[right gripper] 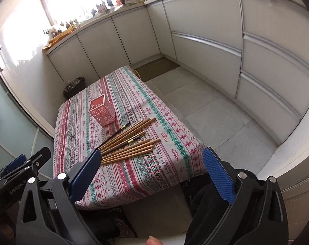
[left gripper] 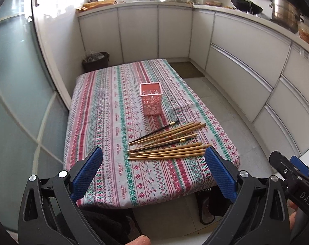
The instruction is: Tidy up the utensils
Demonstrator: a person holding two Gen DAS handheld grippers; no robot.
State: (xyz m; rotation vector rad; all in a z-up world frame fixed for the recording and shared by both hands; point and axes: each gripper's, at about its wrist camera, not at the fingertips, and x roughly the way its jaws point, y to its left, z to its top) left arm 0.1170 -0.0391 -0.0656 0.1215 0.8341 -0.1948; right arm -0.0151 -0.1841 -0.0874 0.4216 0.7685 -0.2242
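Several wooden chopsticks (left gripper: 168, 143) and two black ones lie in a loose pile on the patterned tablecloth (left gripper: 105, 143), toward its near right side. A pink perforated holder (left gripper: 151, 99) stands upright behind them, mid-table. My left gripper (left gripper: 154, 155) is open and empty, raised above the near table edge. My right gripper (right gripper: 152, 159) is open and empty, above the near right corner. In the right wrist view the chopsticks (right gripper: 128, 145) lie just ahead of its left finger, and the holder (right gripper: 102, 110) stands beyond. The right gripper also shows in the left wrist view (left gripper: 293, 169).
The low table sits in a kitchen with white cabinets (left gripper: 236, 61) at the back and right. A dark waste bin (left gripper: 95, 61) stands behind the table's far left corner. Tiled floor (right gripper: 215, 118) lies to the right. A glass door (left gripper: 11, 102) is on the left.
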